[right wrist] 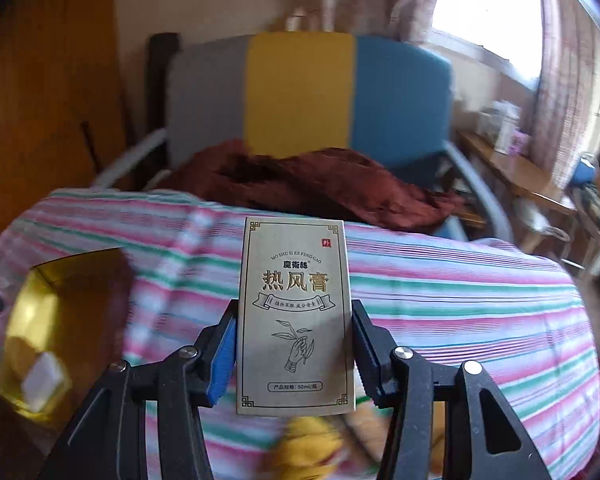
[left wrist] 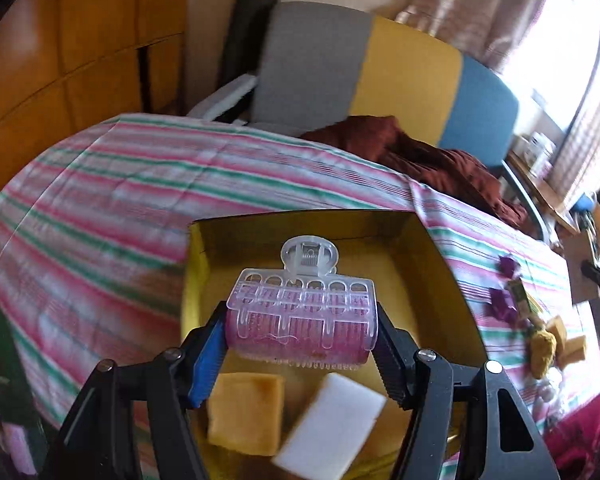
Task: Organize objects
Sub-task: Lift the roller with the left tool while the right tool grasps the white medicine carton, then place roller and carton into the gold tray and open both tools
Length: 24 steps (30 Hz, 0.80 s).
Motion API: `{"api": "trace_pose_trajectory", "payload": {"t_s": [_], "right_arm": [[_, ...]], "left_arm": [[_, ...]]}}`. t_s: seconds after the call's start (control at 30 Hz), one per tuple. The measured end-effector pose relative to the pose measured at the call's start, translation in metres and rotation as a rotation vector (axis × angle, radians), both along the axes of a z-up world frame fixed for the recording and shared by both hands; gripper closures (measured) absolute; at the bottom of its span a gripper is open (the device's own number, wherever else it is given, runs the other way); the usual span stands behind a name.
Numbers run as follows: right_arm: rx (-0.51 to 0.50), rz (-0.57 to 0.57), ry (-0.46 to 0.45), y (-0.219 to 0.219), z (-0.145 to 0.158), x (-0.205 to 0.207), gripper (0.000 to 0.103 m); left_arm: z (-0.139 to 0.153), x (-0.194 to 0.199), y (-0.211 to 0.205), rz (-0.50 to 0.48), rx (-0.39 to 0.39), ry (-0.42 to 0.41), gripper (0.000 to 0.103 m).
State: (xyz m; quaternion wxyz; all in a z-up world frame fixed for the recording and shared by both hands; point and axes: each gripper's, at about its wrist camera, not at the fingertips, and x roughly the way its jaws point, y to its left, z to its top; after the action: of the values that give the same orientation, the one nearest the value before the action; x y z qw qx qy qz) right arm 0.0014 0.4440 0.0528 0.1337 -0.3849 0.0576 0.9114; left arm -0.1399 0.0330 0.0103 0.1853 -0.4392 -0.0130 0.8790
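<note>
left gripper: we've got the pink hair roller clamped, right over the yellow box | right gripper: we're pinching the beige carton above the striped cloth

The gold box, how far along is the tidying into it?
Done: a yellow sponge and a white sponge lie in the gold box. In hand: the left tool holds a pink hair roller over it; the right tool grips a carton. Left: purple and yellow bits on the striped cloth.
</note>
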Motion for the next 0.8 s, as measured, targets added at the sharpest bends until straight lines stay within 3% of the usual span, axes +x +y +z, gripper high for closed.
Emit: {"api": "trace_pose_trajectory", "payload": {"t_s": [0.17, 0.4, 0.63, 0.8], "right_arm": [[-0.058, 0.197, -0.019, -0.086, -0.007, -0.024, 0.051], [-0.091, 0.346, -0.124, -0.173, -0.039, -0.069, 0.051], [-0.098, 0.358, -0.198, -0.21, -0.069, -0.09, 0.051], [-0.104, 0.412, -0.228, -0.229, -0.081, -0.098, 0.051]], "left_arm": [[-0.007, -0.012, -0.018, 0.031, 0.008, -0.016, 0.036], [-0.025, -0.047, -0.014, 0.027, -0.014, -0.054, 0.039], [-0.036, -0.067, 0.004, -0.011, -0.033, -0.036, 0.039], [-0.031, -0.084, 0.021, -0.038, -0.005, -0.012, 0.039]]}}
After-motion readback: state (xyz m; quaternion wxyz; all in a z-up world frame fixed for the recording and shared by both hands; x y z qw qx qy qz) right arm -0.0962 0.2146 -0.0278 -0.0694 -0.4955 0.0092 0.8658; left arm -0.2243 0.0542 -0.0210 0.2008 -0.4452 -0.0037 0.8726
